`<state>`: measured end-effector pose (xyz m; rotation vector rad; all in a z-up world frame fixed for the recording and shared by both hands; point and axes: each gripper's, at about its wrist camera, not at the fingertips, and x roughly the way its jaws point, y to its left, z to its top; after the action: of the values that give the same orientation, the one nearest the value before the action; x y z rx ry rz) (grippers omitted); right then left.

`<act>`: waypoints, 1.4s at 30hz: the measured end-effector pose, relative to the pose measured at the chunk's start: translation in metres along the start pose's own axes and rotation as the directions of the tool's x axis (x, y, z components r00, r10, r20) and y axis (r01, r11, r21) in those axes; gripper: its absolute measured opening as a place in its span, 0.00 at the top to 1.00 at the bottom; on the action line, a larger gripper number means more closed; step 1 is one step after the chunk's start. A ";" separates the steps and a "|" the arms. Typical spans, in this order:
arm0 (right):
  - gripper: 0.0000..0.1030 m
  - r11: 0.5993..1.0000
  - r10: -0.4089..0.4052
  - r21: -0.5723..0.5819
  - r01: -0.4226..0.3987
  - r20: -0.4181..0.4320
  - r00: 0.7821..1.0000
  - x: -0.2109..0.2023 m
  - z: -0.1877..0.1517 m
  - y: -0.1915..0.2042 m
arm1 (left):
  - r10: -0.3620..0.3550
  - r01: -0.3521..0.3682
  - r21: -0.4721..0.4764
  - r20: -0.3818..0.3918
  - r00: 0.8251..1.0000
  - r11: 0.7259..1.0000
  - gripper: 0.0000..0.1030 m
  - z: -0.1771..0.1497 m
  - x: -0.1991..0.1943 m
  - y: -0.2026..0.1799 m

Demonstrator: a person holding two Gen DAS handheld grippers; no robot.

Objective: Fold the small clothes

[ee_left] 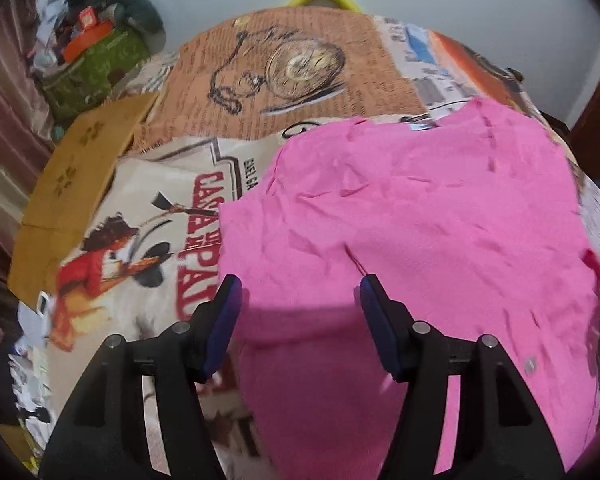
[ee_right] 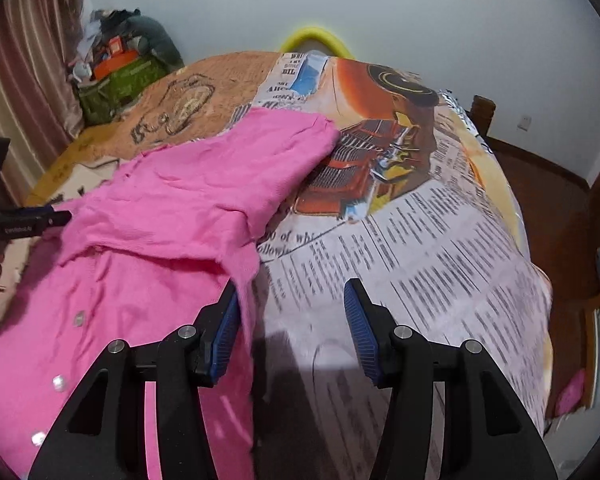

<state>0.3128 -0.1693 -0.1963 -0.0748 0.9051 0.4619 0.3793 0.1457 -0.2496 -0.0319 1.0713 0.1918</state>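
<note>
A pink cardigan (ee_left: 420, 220) lies spread on a bed covered with a printed bedspread (ee_right: 440, 260) of newspaper text, a red car and a pocket-watch picture; in the right wrist view one sleeve (ee_right: 268, 148) stretches out toward the car print, and small pale buttons (ee_right: 58, 382) run down the front near the lower left; the left gripper (ee_left: 298, 292) hangs over the near part of the garment with its blue-padded jaws standing apart and nothing pinched between them; the right gripper (ee_right: 290, 300) sits at the cardigan's right edge, jaws likewise apart, its left pad just beside or touching a hanging fold of pink cloth, though I cannot tell which, while only bedspread shows between the pads; a green bag heaped with clutter (ee_right: 120, 80) stands by the curtain (ee_right: 28, 72) at the far left; a yellow curved object (ee_right: 314, 40) shows past the far edge of the bed.
</note>
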 end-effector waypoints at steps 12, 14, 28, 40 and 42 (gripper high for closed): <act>0.42 0.997 0.048 -0.057 -0.043 0.079 0.996 -0.089 -0.016 0.038 | -0.018 0.013 0.058 0.090 0.996 0.998 0.20 -0.057 -0.108 0.015; 0.42 0.997 0.060 -0.056 -0.056 0.068 0.996 -0.094 -0.024 0.041 | -0.015 0.010 0.055 0.082 0.997 0.998 0.18 -0.070 -0.113 0.019; 0.42 0.996 0.093 0.023 -0.090 -0.151 0.984 -0.064 -0.097 0.035 | -0.126 0.125 -0.017 -0.096 0.987 0.992 0.32 -0.142 -0.080 0.023; 0.53 0.990 0.140 0.032 -0.136 -0.188 0.972 -0.046 -0.118 0.039 | -0.259 0.247 -0.109 -0.117 0.959 0.963 0.69 -0.158 -0.070 0.022; 0.65 0.988 0.154 0.032 -0.151 -0.185 0.971 -0.046 -0.117 0.041 | -0.280 0.269 -0.104 -0.117 0.953 0.958 0.81 -0.160 -0.073 0.019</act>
<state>0.1849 -0.1788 -0.2289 -0.0322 1.1043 0.5972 0.2034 0.1348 -0.2615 -0.2742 1.1759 -0.0168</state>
